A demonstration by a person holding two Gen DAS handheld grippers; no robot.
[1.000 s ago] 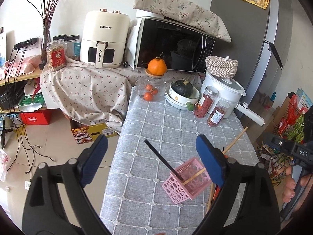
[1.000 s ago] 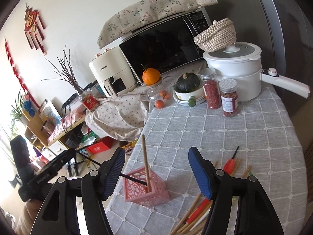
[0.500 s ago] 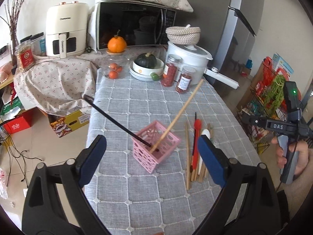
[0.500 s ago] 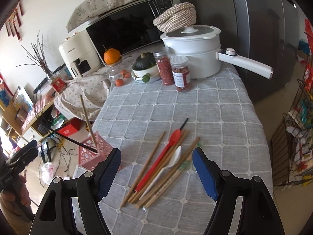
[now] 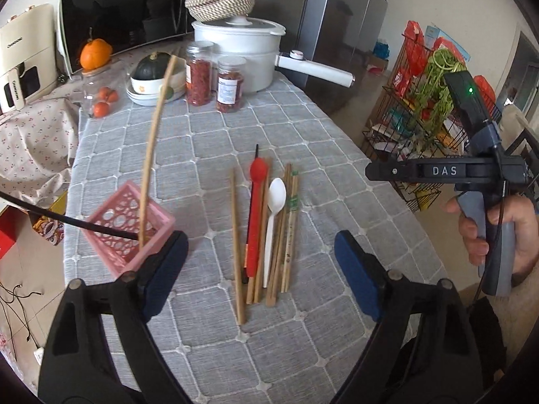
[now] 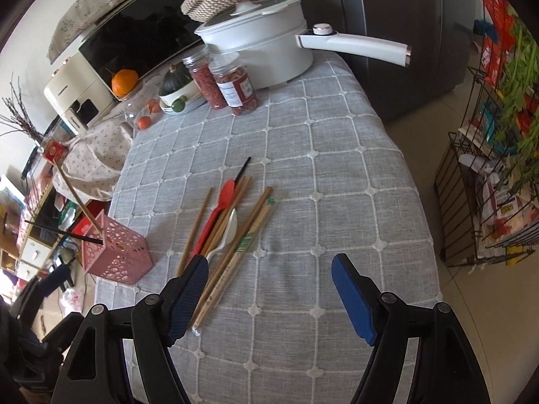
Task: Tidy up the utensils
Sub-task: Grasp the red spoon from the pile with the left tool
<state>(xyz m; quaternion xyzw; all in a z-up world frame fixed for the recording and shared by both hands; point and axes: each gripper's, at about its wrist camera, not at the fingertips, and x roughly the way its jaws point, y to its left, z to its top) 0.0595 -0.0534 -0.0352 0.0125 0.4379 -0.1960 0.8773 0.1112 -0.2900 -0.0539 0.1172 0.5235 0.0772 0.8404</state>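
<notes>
A row of utensils lies on the grey cloth: a red spoon (image 5: 256, 208) (image 6: 219, 212), a white spoon (image 5: 276, 202) (image 6: 230, 229) and several wooden chopsticks (image 5: 235, 235) (image 6: 242, 239). To their left a pink basket (image 5: 128, 225) (image 6: 118, 252) holds one wooden chopstick (image 5: 151, 155) and one black chopstick (image 5: 67, 222). My left gripper (image 5: 258, 252) hovers over the near ends of the row, its jaws closing with nothing pressed between the pads. My right gripper (image 6: 269, 262) stands open just right of the chopsticks' near ends, holding nothing.
A white pot (image 5: 242, 54) with a long handle, two spice jars (image 5: 215, 80) and a bowl with a squash (image 5: 151, 74) stand at the back. A wire rack (image 5: 421, 118) is beyond the table's right edge. A hand (image 5: 498, 232) grips the other tool's handle.
Both grippers have swung from the pink basket toward the row of loose utensils and come down closer to the table. The left jaws have narrowed a little.
</notes>
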